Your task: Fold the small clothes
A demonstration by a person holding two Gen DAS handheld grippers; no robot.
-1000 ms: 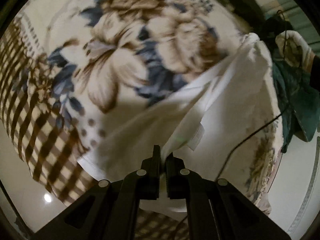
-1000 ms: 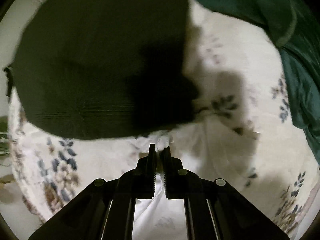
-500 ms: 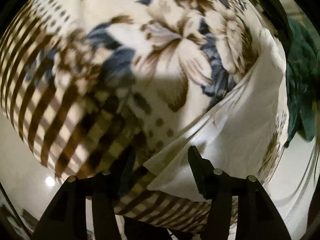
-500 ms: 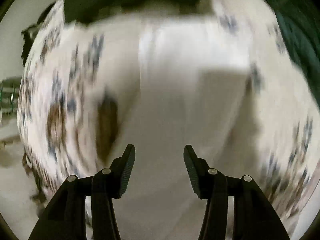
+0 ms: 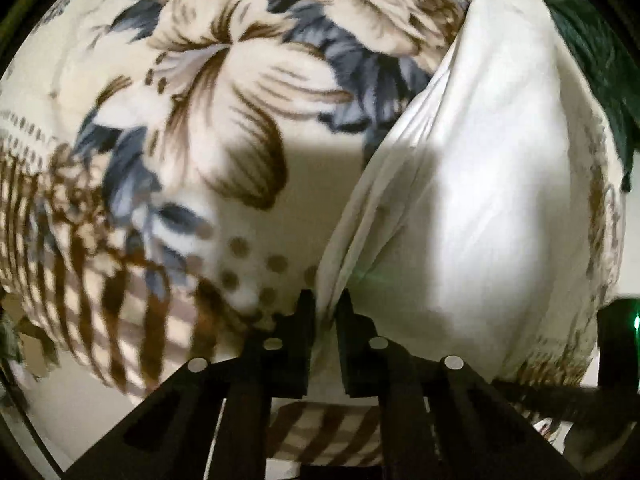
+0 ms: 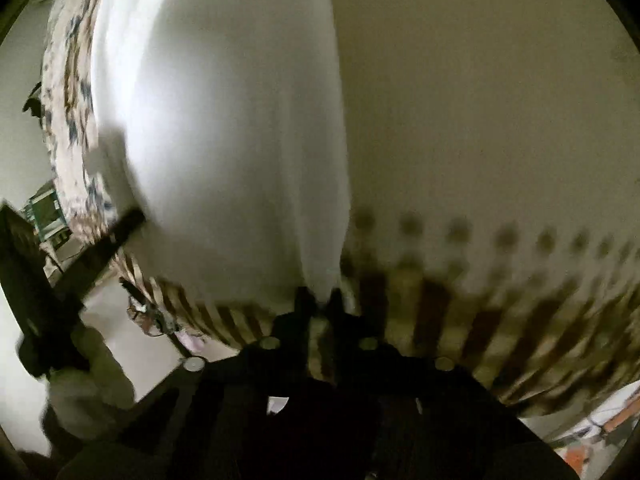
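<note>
A white garment (image 5: 472, 184) lies stretched over a floral blanket (image 5: 208, 92) on a bed. My left gripper (image 5: 326, 306) is shut on the garment's near left edge, with cloth pinched between the fingers. In the right wrist view the same white garment (image 6: 224, 128) runs up and away, blurred. My right gripper (image 6: 320, 300) is shut on its near right corner, just above the blanket's striped border (image 6: 460, 320). Both grips sit at the bed's near edge.
A dark green cloth (image 5: 592, 52) lies at the far right of the bed. The left gripper's dark body and gloved hand (image 6: 80, 360) show at the left of the right wrist view. Pale floor (image 5: 100, 412) lies below the blanket's edge.
Both grippers opened half a second ago, moved toward the bed's near edge, and have now shut on the white garment's near edge and corner. The dark garment has left the right view.
</note>
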